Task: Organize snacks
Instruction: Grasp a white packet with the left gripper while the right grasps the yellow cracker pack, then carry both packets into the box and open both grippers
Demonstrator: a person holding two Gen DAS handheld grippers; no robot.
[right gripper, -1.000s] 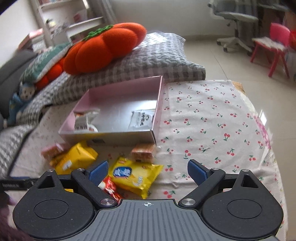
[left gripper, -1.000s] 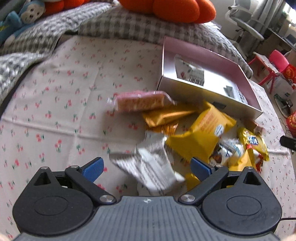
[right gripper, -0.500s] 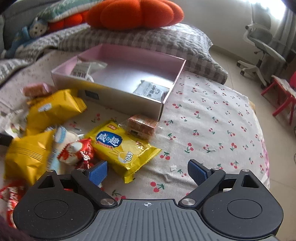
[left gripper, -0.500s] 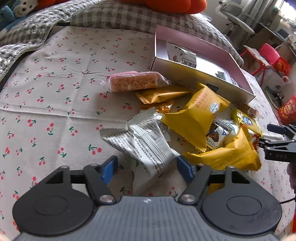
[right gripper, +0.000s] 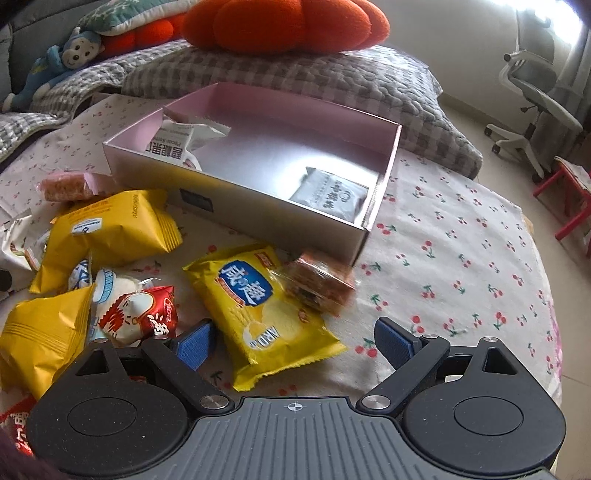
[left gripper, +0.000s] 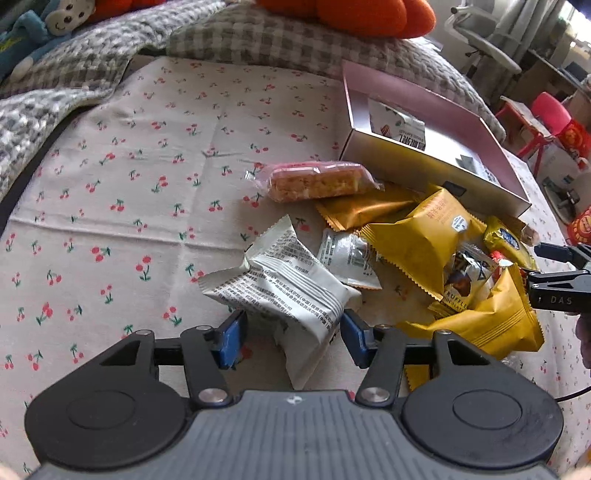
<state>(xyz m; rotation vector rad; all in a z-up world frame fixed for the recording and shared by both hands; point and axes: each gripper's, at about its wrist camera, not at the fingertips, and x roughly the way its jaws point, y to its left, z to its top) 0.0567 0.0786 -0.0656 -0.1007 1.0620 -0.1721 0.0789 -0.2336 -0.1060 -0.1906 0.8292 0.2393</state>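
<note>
A pink open box [left gripper: 436, 166] sits on the cherry-print cloth, with two packets inside [right gripper: 328, 195]. A pile of snack packets lies in front of it. My left gripper [left gripper: 290, 338] has its blue pads on either side of a white printed packet [left gripper: 284, 284], narrowed around it; contact is not clear. My right gripper [right gripper: 291, 345] is open and empty, low over a yellow chip packet [right gripper: 258, 310], with a small brown cake packet [right gripper: 317, 284] just beyond. Yellow packets [left gripper: 421, 240], a pink bar [left gripper: 317, 181] and a red-white packet [right gripper: 136, 314] lie around.
A grey checked pillow [right gripper: 295, 77] with an orange plush cushion [right gripper: 284, 26] lies behind the box. A blue monkey toy [right gripper: 66, 55] is at the far left. The bed edge is on the right, with a red stool [right gripper: 569, 195] and office chair [right gripper: 535, 81] beyond.
My left gripper's jaws have narrowed from wide open to close around the white packet. My right gripper has moved lower and closer over the yellow chip packet, still open.
</note>
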